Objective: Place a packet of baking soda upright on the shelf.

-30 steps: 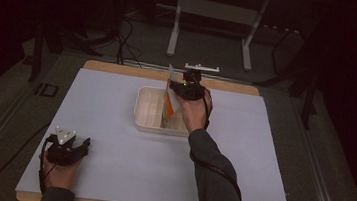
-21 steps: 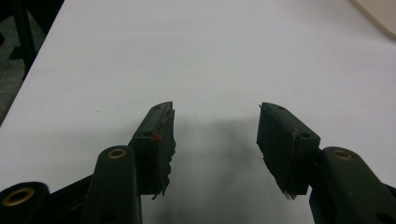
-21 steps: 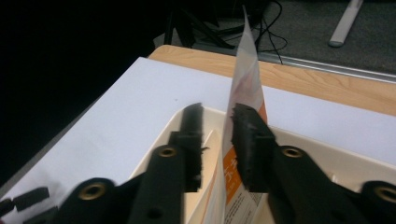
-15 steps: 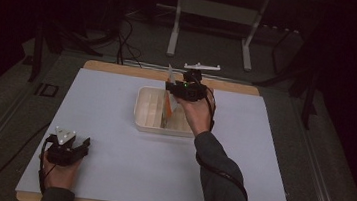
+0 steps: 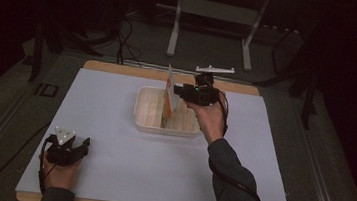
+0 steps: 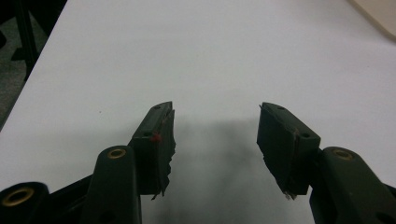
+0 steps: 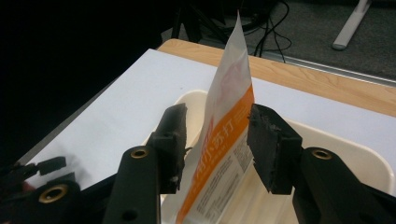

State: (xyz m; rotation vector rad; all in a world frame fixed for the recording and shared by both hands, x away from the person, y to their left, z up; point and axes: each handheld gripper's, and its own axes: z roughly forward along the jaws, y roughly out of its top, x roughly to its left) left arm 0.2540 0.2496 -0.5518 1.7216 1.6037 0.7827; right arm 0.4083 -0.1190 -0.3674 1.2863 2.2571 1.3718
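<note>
Since a second ago, the right gripper (image 5: pixel 181 92) has moved a little to the right and now hangs over the right part of the shallow cream plastic tray (image 5: pixel 145 123). Its jaws are apart, one on each side of the tall white and orange paper packet (image 7: pixel 227 135). I cannot tell if either jaw touches it. That packet stands up in the tray, its pointed top above the rim. The tray sits on the white table top (image 5: pixel 116 99), nearer the far edge. The left gripper (image 5: pixel 83 145) has not moved. It rests far from the tray, near the front left corner, with jaws wide open and holding nothing.
</note>
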